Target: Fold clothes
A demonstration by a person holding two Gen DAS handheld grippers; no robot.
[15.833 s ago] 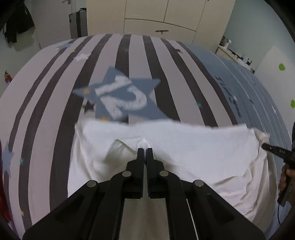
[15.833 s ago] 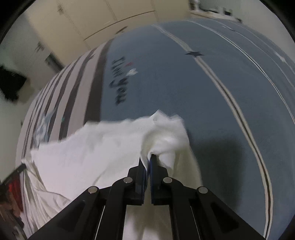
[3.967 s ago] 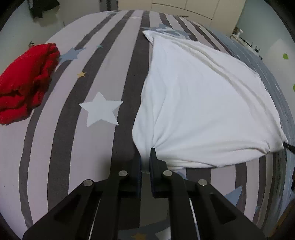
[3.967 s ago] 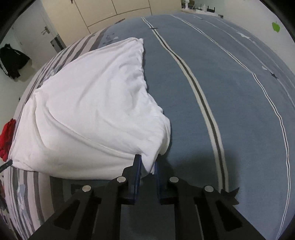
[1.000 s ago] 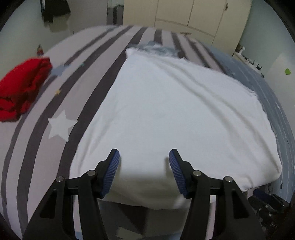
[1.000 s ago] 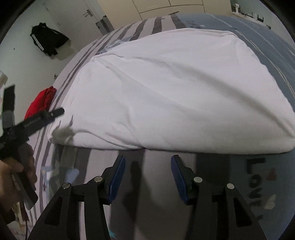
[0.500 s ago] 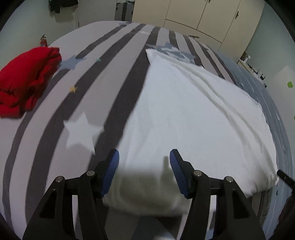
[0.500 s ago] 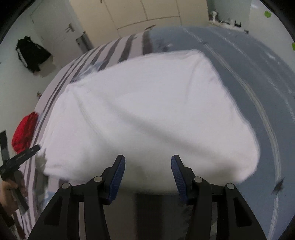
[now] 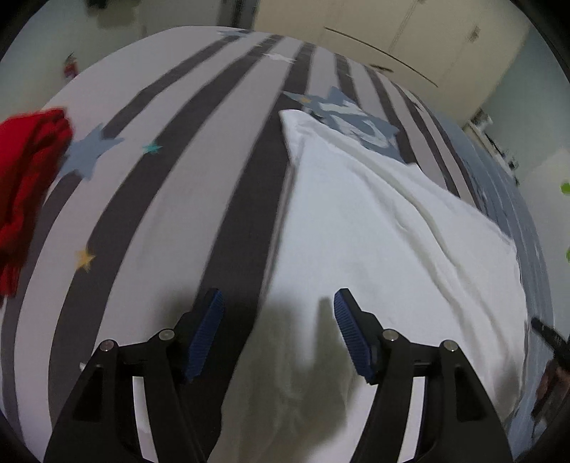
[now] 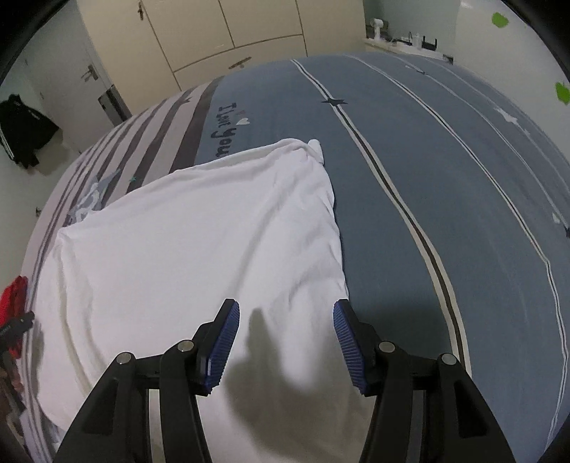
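Observation:
A white garment point(image 9: 374, 242) lies spread flat on the bed, folded into a broad panel with soft creases. My left gripper point(image 9: 278, 313) hovers open over its near left edge, one finger above the dark stripe, the other above the cloth. In the right wrist view the same white garment point(image 10: 199, 256) fills the left half. My right gripper point(image 10: 286, 320) stands open above its near right corner, nothing between the blue pads. The right gripper's tip point(image 9: 550, 338) shows at the left view's far right edge.
The bed cover is grey-and-white striped point(image 9: 171, 199) on the left and blue point(image 10: 445, 171) on the right. A red garment point(image 9: 25, 185) lies bunched at the left edge. Cream wardrobe doors point(image 10: 228, 28) stand beyond the bed. A black jacket point(image 10: 21, 131) hangs on the wall.
Both grippers, shut on the garment's corners 4 s ago, have let go and opened. Over the last second they drifted apart toward the cloth's left and right edges.

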